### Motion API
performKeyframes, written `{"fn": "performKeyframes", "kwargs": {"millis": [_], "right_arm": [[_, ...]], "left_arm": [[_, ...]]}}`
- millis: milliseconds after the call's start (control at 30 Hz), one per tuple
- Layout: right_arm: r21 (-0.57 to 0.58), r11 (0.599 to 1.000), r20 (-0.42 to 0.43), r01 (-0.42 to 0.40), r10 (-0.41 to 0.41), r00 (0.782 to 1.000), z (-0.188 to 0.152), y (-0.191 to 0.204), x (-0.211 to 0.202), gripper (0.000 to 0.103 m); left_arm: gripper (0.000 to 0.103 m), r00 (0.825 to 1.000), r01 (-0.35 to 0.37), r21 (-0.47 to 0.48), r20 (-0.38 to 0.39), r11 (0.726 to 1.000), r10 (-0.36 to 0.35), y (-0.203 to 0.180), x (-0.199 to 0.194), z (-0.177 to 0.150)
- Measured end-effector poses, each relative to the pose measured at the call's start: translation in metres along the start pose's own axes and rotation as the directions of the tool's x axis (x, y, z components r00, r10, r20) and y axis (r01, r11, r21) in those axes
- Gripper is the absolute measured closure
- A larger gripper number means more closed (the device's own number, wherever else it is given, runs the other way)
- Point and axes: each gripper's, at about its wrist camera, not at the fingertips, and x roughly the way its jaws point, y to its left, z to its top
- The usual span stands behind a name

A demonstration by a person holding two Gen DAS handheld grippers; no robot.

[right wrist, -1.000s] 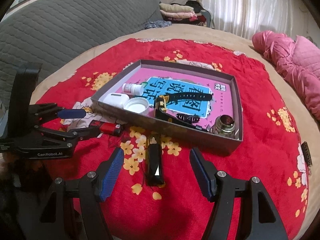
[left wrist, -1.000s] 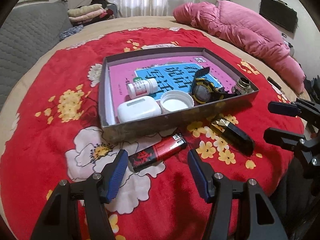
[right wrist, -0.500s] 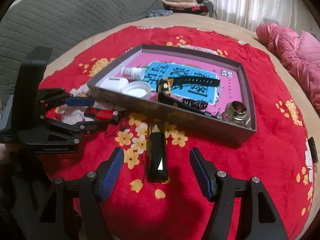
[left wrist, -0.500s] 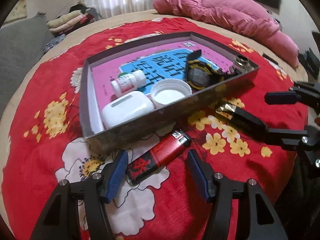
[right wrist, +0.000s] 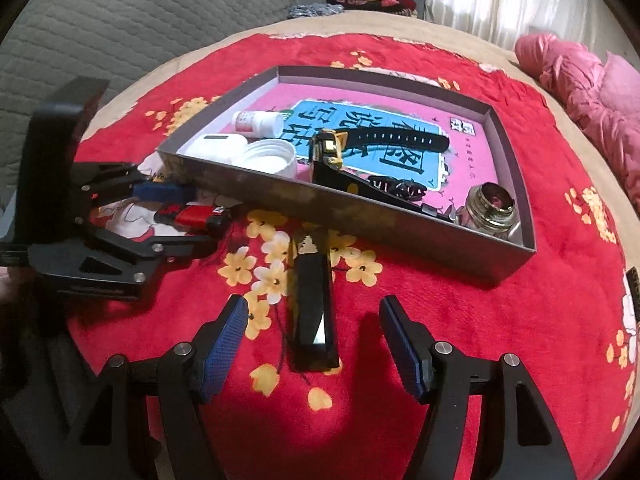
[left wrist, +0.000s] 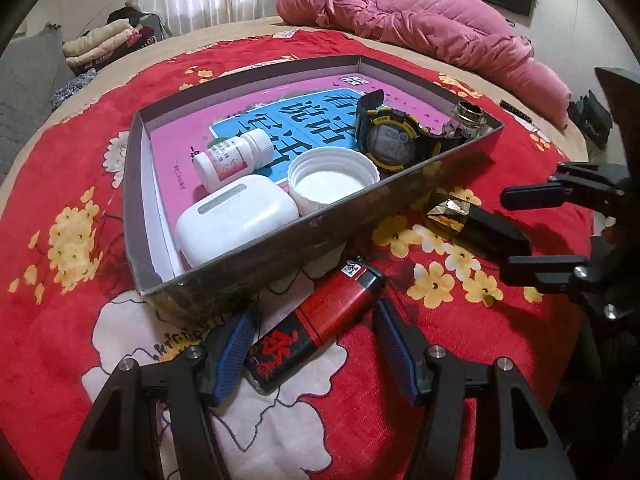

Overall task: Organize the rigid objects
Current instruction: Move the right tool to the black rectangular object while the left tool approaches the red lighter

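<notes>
A red lighter (left wrist: 316, 322) lies on the red flowered cloth just in front of the grey box (left wrist: 304, 236). My left gripper (left wrist: 310, 352) stands open around it, a blue pad on either side, the left pad close to the lighter's lower end. A black glossy bar with a gold end (right wrist: 314, 300) lies to the right of the lighter. My right gripper (right wrist: 314, 340) is open, with its pads either side of the bar's near end and clear of it. Both show again in the other wrist view: the black bar (left wrist: 476, 226), the lighter (right wrist: 192, 216).
The box holds a pink-and-blue book (left wrist: 304, 116), a white earbud case (left wrist: 236, 220), a pill bottle (left wrist: 234, 158), a white lid (left wrist: 332, 180), a black-and-yellow watch (left wrist: 390, 138) and a small glass jar (right wrist: 490, 208). A pink duvet (left wrist: 420, 20) lies behind; a grey quilt (right wrist: 120, 12) at left.
Both grippers have come down and closer. The lighter now sits between the left pads and the black bar's near end between the right pads. Neither jaw width has changed.
</notes>
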Motion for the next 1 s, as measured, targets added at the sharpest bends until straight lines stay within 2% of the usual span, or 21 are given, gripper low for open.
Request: {"fn": "performKeyframes", "kwargs": {"millis": [300, 500, 667, 833, 900, 1000], "right_arm": [[-0.044, 0.999, -0.015, 0.011, -0.012, 1.0, 0.012, 0.007, 0.019, 0.033], [-0.064, 0.998, -0.024, 0.013, -0.015, 1.0, 0.009, 0.012, 0.024, 0.033], [-0.048, 0.999, -0.023, 0.001, -0.002, 1.0, 0.009, 0.01, 0.024, 0.033], [-0.044, 0.999, -0.024, -0.002, 0.001, 1.0, 0.009, 0.009, 0.025, 0.034], [-0.046, 0.999, -0.02, 0.0, -0.001, 1.0, 0.009, 0.009, 0.025, 0.036], [-0.046, 0.999, -0.017, 0.014, -0.015, 1.0, 0.009, 0.009, 0.027, 0.048]], "left_arm": [[0.043, 1.0, 0.005, -0.039, -0.022, 0.999, -0.006, -0.001, -0.001, -0.003], [0.05, 0.998, 0.008, -0.094, -0.057, 0.996, -0.014, -0.001, -0.004, -0.004], [0.062, 0.996, 0.024, -0.135, -0.085, 0.991, -0.035, -0.007, -0.007, -0.005], [0.065, 0.994, 0.027, -0.2, -0.096, 0.979, -0.047, -0.006, -0.005, -0.003], [0.065, 0.995, 0.02, -0.232, -0.093, 0.972, -0.042, -0.005, -0.004, -0.002], [0.065, 0.996, 0.008, -0.243, -0.085, 0.97, -0.03, -0.007, -0.002, 0.001]]}}
